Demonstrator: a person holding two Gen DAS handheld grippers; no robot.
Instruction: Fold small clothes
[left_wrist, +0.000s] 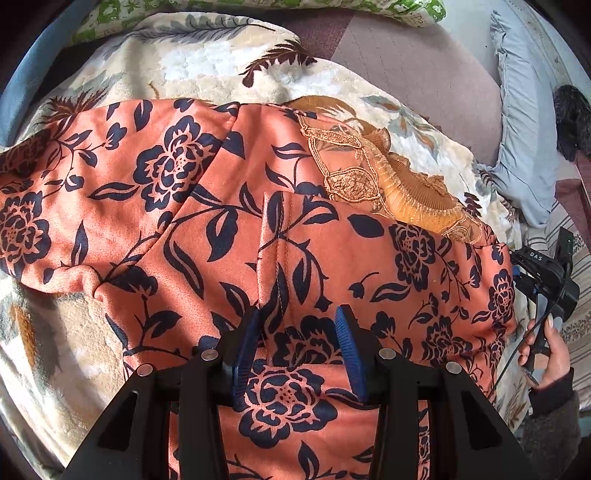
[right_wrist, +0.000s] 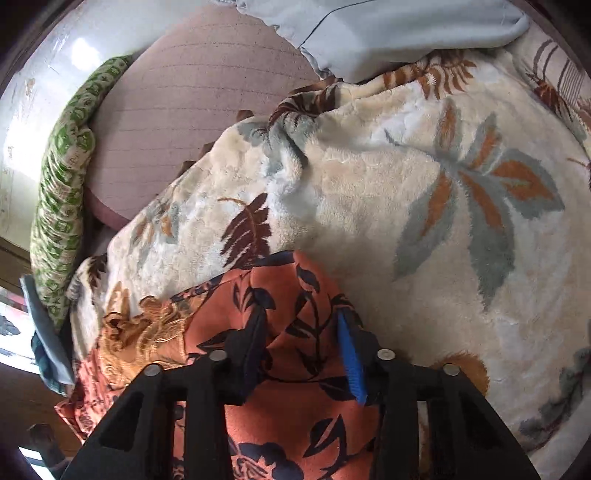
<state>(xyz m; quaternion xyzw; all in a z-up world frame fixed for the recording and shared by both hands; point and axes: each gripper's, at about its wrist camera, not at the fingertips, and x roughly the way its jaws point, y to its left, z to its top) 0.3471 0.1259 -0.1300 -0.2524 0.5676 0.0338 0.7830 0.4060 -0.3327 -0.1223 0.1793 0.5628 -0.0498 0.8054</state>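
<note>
Folding part done: one flap of the orange floral garment (left_wrist: 229, 221) lies doubled ahead of the parted, empty left gripper (left_wrist: 300, 321); right gripper (right_wrist: 303, 325), jaws parted over its corner, grips nothing; further folds remain.

Floral garment (left_wrist: 229, 236) spread on the blanket (right_wrist: 369, 206), pillow (right_wrist: 388, 33) behind, mattress (right_wrist: 192, 110) beneath.

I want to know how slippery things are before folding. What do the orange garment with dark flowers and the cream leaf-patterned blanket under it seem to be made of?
The orange garment with dark flowers looks like a smooth printed knit or brushed synthetic: soft sheen, fine grain, stitched seam. The cream leaf-patterned blanket looks like plush fleece: its deep, fuzzy pile shows clumps. Exact fibres cannot be told.
</note>
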